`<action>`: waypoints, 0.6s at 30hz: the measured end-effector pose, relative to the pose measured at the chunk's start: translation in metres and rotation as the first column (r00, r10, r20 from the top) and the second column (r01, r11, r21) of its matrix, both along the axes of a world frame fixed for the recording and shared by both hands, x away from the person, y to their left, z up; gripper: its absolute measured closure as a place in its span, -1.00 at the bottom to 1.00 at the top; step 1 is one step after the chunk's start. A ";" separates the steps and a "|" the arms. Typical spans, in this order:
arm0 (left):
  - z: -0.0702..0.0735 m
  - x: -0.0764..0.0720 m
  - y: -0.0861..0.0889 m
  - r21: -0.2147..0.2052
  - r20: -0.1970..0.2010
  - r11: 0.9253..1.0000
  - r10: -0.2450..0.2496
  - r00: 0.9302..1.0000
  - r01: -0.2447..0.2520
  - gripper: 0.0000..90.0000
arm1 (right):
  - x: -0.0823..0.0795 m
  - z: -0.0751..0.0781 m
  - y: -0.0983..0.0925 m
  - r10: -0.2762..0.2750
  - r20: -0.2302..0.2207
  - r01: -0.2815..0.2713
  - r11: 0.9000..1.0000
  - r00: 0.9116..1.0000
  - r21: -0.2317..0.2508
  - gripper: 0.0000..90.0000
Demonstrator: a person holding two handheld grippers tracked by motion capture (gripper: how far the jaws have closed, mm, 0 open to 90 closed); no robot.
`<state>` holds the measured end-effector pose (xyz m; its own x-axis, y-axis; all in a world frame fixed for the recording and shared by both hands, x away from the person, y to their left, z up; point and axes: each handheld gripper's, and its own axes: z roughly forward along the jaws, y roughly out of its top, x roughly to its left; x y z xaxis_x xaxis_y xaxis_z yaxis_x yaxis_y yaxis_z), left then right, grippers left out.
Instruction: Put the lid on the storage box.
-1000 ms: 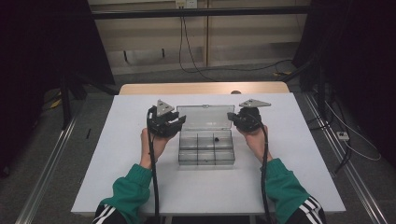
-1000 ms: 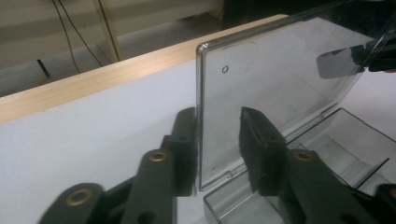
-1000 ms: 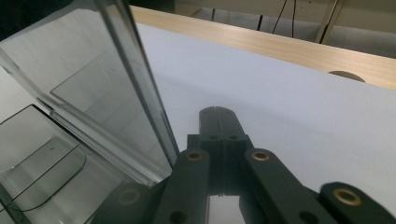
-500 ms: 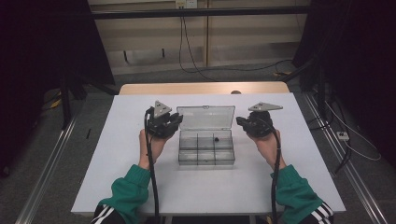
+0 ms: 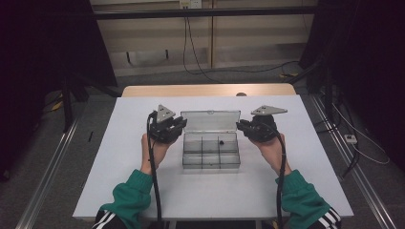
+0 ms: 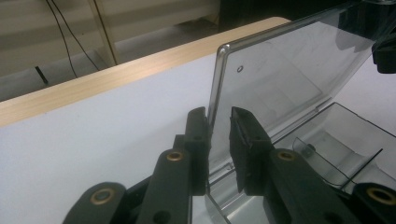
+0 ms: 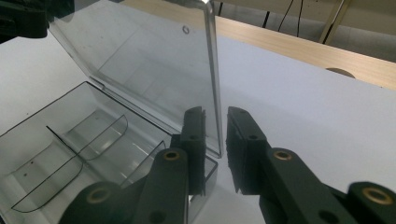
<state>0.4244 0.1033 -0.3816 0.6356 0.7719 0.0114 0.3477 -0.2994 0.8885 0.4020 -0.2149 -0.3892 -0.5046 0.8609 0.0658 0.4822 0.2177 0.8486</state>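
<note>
A clear plastic compartment box (image 5: 210,160) lies open in the middle of the white table (image 5: 143,191), its lid (image 5: 210,121) standing up at the back. A small dark item (image 5: 221,141) sits in one rear compartment. My left gripper (image 5: 180,125) is at the lid's left end. Its jaws straddle that edge (image 6: 219,116) and have just been closing, with a gap still on one side. My right gripper (image 5: 240,126) is at the lid's right end. Its jaws (image 7: 215,116) have just been opening, and the lid's edge (image 7: 212,70) stands loose between them.
A bare wooden strip (image 5: 205,89) runs along the table's far edge, with a small round mark (image 5: 241,94) on it. Cables trail from both grippers toward the near edge. White tabletop lies on both sides of the box.
My right hand has drawn to the right and a little up, away from the box's middle to the lid's end. The left hand has stayed put.
</note>
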 end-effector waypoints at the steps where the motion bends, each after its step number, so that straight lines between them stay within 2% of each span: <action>1: 0.000 0.000 0.000 -0.001 0.002 1.000 -0.003 1.000 0.003 0.72 | 0.000 0.000 0.000 -0.002 0.003 0.002 1.000 1.000 0.002 0.70; 7: -0.001 -0.004 0.002 0.015 0.006 1.000 -0.018 1.000 0.018 0.72 | -0.002 0.003 0.002 0.008 0.013 -0.008 1.000 1.000 0.005 0.70; 12: -0.002 -0.007 0.003 0.006 0.009 0.999 -0.031 0.999 0.031 0.72 | -0.004 0.003 0.004 0.015 0.013 -0.016 1.000 1.000 0.004 0.72; 13: -0.002 -0.007 0.004 0.019 0.007 0.999 -0.041 0.999 0.040 0.72 | -0.004 0.003 0.004 0.016 0.013 -0.016 1.000 1.000 0.003 0.73; 18: -0.004 -0.010 0.006 0.025 0.008 0.998 -0.050 0.999 0.050 0.72 | -0.005 0.003 0.004 0.021 0.011 -0.021 1.000 1.000 0.000 0.73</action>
<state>0.4144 0.1091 -0.3853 0.6735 0.7383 0.0355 0.3239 -0.3380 0.8837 0.3966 -0.2105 -0.3860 -0.5234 0.8500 0.0603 0.4682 0.2278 0.8537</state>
